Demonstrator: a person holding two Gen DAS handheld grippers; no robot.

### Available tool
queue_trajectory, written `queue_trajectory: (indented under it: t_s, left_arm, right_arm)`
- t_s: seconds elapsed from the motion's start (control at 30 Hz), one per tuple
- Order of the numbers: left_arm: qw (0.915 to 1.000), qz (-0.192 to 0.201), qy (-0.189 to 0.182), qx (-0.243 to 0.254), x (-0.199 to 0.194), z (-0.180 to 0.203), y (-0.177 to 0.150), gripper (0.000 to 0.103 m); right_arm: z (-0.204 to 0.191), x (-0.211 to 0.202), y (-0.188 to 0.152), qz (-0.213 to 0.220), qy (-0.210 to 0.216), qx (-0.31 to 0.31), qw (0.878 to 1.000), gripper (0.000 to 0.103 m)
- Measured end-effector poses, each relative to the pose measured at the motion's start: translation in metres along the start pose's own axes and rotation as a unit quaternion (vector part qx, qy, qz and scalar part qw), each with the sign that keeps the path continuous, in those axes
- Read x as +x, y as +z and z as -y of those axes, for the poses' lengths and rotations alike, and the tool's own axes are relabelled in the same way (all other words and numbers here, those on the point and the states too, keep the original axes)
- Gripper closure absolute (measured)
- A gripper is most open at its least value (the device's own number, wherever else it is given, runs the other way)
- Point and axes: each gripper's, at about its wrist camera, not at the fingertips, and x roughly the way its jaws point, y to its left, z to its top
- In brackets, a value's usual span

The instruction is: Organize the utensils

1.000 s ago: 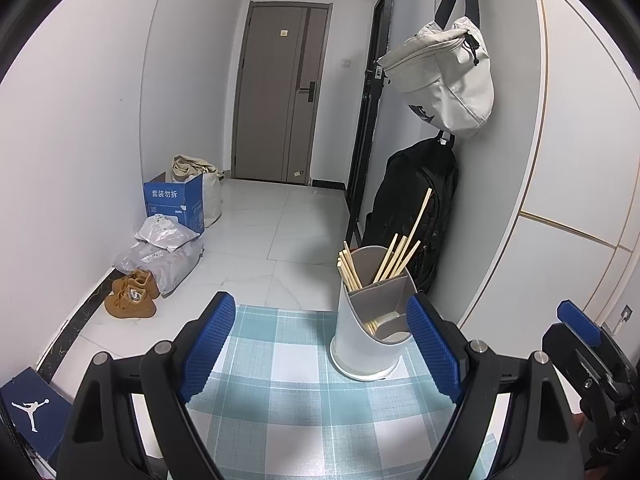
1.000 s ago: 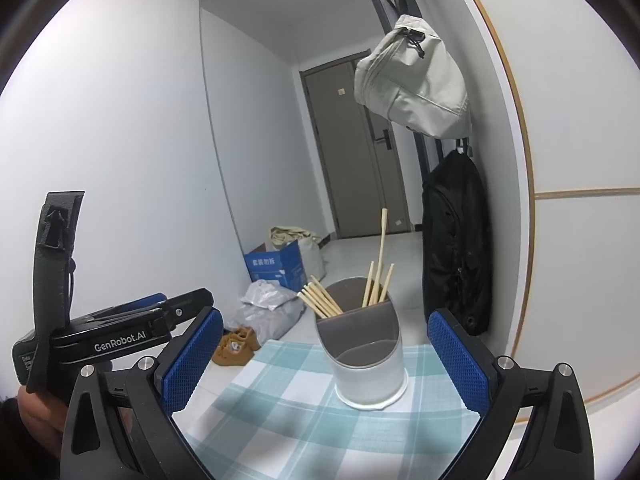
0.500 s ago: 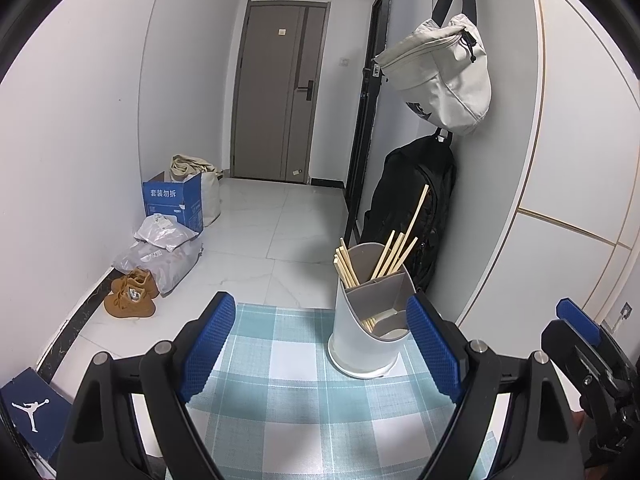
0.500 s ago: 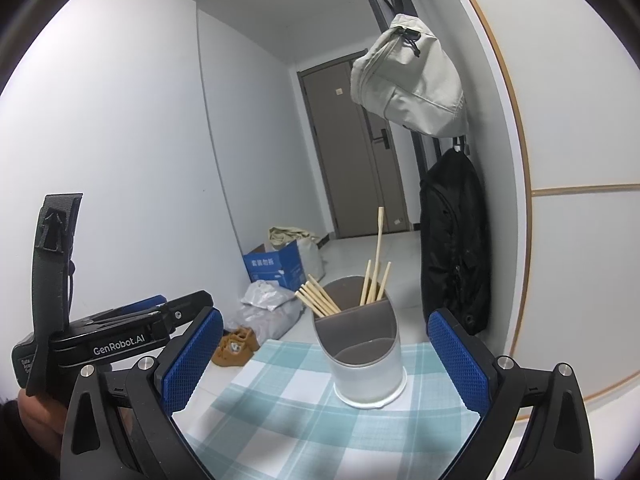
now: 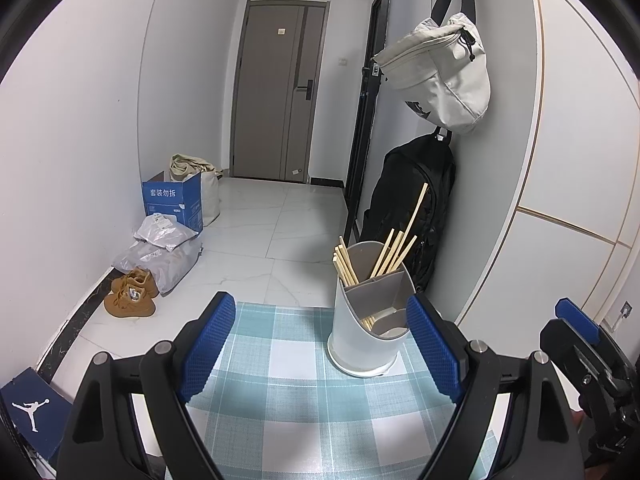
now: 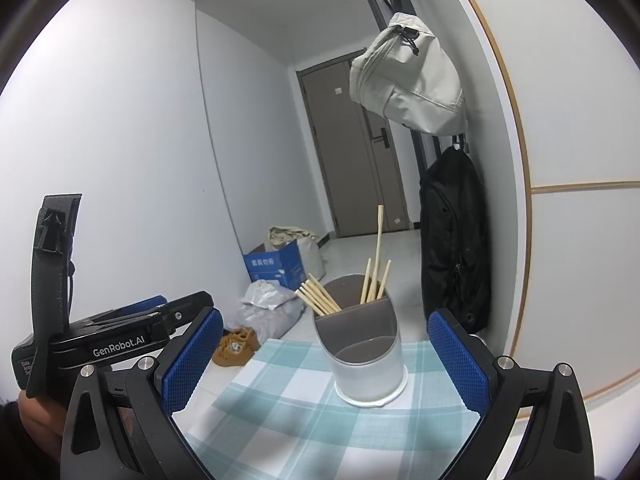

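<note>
The left gripper (image 5: 318,350) is hovering over the near half of the checked tablecloth (image 5: 288,384), its blue pads (image 5: 208,346) spread wide and pinching nothing. The utensil holder (image 5: 370,322) is standing upright toward the far right corner of the table, just ahead of the right-hand pad. The right gripper (image 6: 326,358) is waiting beside it, tongs likewise spread and empty, with the holder framed between its pads but not touched.

The chopsticks (image 5: 394,244) are already sitting in the holder's rear compartments: one bundle is leaning left, a second is leaning right, and one long stick is rising above the rest. The front compartment (image 6: 366,354) is looking empty from the right wrist view. No loose utensil is showing on the cloth, so the sorting appears largely done; what remains is likely tidying.

For a clean finish:
- Be approaching from above — the sticks are fanning outward and a sideways pass risks knocking them.
- Be steadying the holder's wall with one gripper while the other is working; it looks light and tall.
- Be pinching a stick near its upper third.
</note>
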Motion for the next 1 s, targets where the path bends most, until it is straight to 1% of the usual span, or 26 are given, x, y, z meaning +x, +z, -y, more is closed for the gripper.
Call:
queue_trajectory:
  t_s: [1.0]
  left_arm:
    - [1.0000,0.005,0.000,0.005,0.0030,0.0011,-0.0029,0.019]
  right_arm:
    - [-0.0012,0.0037,-0.0040,-0.004,-0.001,0.001,1.000,0.000]
